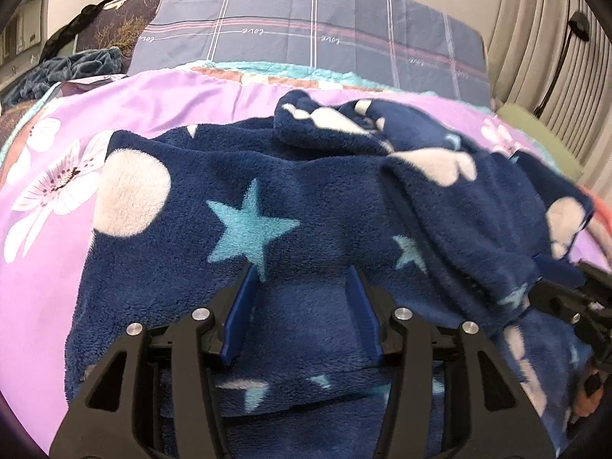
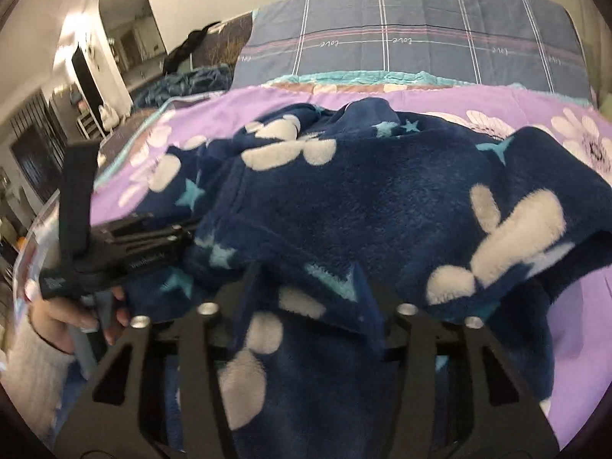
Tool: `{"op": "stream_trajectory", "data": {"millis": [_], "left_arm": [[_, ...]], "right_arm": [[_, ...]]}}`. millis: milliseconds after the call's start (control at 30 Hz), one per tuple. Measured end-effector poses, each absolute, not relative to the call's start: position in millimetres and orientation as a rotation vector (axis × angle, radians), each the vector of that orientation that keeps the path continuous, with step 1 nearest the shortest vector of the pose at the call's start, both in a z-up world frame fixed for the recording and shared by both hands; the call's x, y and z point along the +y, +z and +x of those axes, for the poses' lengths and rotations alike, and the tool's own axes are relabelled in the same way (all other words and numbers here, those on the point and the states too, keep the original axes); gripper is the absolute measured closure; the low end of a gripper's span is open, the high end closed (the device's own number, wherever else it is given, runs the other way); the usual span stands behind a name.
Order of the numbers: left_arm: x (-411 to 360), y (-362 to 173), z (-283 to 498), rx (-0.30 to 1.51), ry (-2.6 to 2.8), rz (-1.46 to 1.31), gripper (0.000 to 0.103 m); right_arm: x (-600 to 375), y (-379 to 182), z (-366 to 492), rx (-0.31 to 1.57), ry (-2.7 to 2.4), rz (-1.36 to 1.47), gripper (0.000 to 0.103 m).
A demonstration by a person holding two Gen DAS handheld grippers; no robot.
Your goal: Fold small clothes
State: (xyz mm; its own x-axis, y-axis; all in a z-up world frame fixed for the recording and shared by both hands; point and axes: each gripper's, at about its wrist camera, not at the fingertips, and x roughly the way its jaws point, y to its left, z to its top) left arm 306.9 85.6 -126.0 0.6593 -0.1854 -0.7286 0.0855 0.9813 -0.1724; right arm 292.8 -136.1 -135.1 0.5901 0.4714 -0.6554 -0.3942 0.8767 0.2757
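Observation:
A dark blue fleece garment (image 1: pixel 306 206) with light blue stars and white shapes lies on a purple flowered bedspread (image 1: pixel 49 267). My left gripper (image 1: pixel 302 279) is open, its blue fingers (image 1: pixel 244 306) spread over the near edge of the fleece, with nothing between them. The garment fills the right wrist view (image 2: pixel 382 206) too. My right gripper (image 2: pixel 306 290) has fleece lying over and between its fingers, which are largely hidden by it. The left gripper's body (image 2: pixel 114 244) shows at the left of the right wrist view; the right gripper's body (image 1: pixel 573 306) shows at the right of the left wrist view.
A grey plaid pillow (image 1: pixel 306 26) lies at the head of the bed. A dark teal blanket (image 1: pixel 65 69) is bunched at the far left. Curtains (image 1: pixel 543 38) hang at the right. A room with furniture (image 2: pixel 46 134) opens at the left.

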Motion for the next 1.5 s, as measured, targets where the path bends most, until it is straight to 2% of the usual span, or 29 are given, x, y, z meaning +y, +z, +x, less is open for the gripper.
{"op": "stream_trajectory", "data": {"millis": [167, 233, 367, 400, 433, 467, 500, 533, 567, 767, 933, 1033, 1133, 1200, 1233, 1300, 1433, 1500], "left_arm": [[97, -102, 298, 0.81, -0.466, -0.49, 0.044], [81, -97, 301, 0.835, -0.498, -0.468, 0.037], [36, -111, 318, 0.953, -0.501, -0.338, 0.036], [30, -116, 323, 0.966, -0.484, -0.332, 0.036], [26, -118, 326, 0.967, -0.47, -0.325, 0.041], [22, -116, 329, 0.957, -0.459, -0.313, 0.058], [21, -113, 332, 0.95, -0.457, -0.307, 0.069], [19, -109, 334, 0.945, -0.474, -0.313, 0.092], [20, -99, 335, 0.937, -0.505, -0.334, 0.093], [33, -8, 311, 0.713, -0.48, -0.223, 0.093], [68, 38, 283, 0.61, -0.376, -0.134, 0.092], [101, 32, 278, 0.625, -0.273, -0.08, 0.092], [133, -5, 290, 0.703, -0.129, -0.045, 0.089], [145, -30, 301, 0.754, -0.051, -0.011, 0.074], [150, -41, 303, 0.764, 0.014, 0.017, 0.061], [156, -53, 300, 0.741, 0.103, 0.048, 0.06], [150, -61, 292, 0.735, -0.041, -0.054, 0.06], [130, -79, 295, 0.769, -0.084, -0.032, 0.054]], "right_arm": [[-145, -141, 277, 0.759, 0.51, 0.134, 0.048], [-157, -136, 272, 0.756, 0.525, 0.18, 0.049], [-186, -144, 269, 0.785, 0.483, 0.253, 0.049], [-195, -151, 271, 0.801, 0.475, 0.302, 0.053], [-208, -161, 278, 0.832, 0.465, 0.395, 0.067], [-213, -167, 281, 0.852, 0.454, 0.434, 0.073], [-219, -174, 286, 0.877, 0.445, 0.482, 0.081], [-220, -175, 288, 0.878, 0.45, 0.499, 0.082], [-220, -174, 287, 0.873, 0.451, 0.496, 0.082], [-215, -169, 281, 0.839, 0.475, 0.47, 0.076], [-218, -168, 278, 0.819, 0.5, 0.498, 0.075], [-216, -169, 278, 0.82, 0.5, 0.48, 0.072], [-214, -169, 277, 0.826, 0.497, 0.462, 0.07], [-213, -169, 277, 0.829, 0.492, 0.454, 0.07], [-208, -170, 277, 0.83, 0.491, 0.452, 0.07], [-210, -169, 278, 0.831, 0.491, 0.453, 0.07], [-211, -169, 279, 0.836, 0.494, 0.452, 0.068], [-212, -168, 278, 0.837, 0.493, 0.449, 0.068]]}}
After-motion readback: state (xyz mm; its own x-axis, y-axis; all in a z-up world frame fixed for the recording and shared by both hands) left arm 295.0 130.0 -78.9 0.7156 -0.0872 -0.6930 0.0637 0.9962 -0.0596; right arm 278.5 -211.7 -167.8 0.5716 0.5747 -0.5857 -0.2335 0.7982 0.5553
